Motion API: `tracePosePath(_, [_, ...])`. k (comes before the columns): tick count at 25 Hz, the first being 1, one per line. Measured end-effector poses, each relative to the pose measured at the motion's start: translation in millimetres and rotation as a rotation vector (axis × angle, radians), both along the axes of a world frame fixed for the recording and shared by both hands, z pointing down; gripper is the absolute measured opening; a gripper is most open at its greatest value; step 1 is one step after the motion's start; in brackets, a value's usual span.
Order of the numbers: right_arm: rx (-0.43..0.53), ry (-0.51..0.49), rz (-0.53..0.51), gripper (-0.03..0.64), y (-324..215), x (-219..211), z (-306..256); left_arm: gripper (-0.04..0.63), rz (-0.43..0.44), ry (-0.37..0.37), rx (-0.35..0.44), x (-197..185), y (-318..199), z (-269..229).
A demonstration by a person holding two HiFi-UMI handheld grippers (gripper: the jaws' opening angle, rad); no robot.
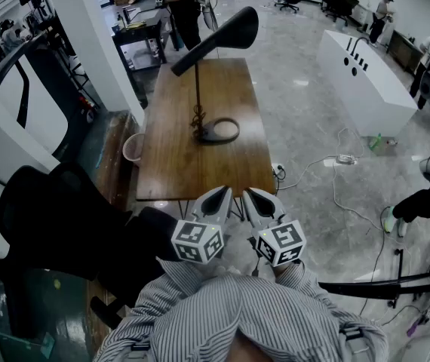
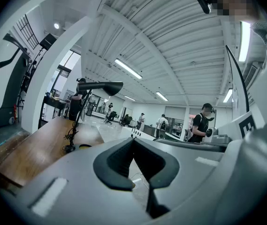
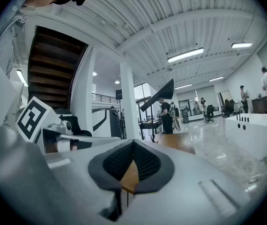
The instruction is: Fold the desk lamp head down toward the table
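A black desk lamp stands on the wooden table (image 1: 177, 164). Its long head (image 1: 219, 38) is raised and slants up to the right on a thin upright stem (image 1: 198, 96), above a ring-shaped base (image 1: 219, 130). The lamp head (image 2: 100, 86) also shows in the left gripper view, and the lamp head (image 3: 158, 95) in the right gripper view. Both grippers hang side by side off the table's near edge, well short of the lamp. My left gripper (image 1: 216, 195) is shut and empty. My right gripper (image 1: 256, 196) is shut and empty too.
A black office chair (image 1: 56, 217) stands to the left of the near table edge. A white counter (image 1: 366, 78) sits at the right, with cables (image 1: 336, 172) on the floor. Several people stand far behind the table. A pink bin (image 1: 133, 148) is beside the table's left edge.
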State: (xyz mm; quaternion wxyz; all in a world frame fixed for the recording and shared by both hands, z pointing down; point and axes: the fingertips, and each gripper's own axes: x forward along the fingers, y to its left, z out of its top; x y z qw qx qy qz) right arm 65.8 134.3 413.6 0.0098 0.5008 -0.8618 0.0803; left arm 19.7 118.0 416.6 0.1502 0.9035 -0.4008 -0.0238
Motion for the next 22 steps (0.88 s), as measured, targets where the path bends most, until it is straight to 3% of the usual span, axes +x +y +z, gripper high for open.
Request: tracePosePath(22, [0.019,0.003,0.037,0.002,-8,24,2,-0.002,-0.038,0.008,0.005,7,-14,-3])
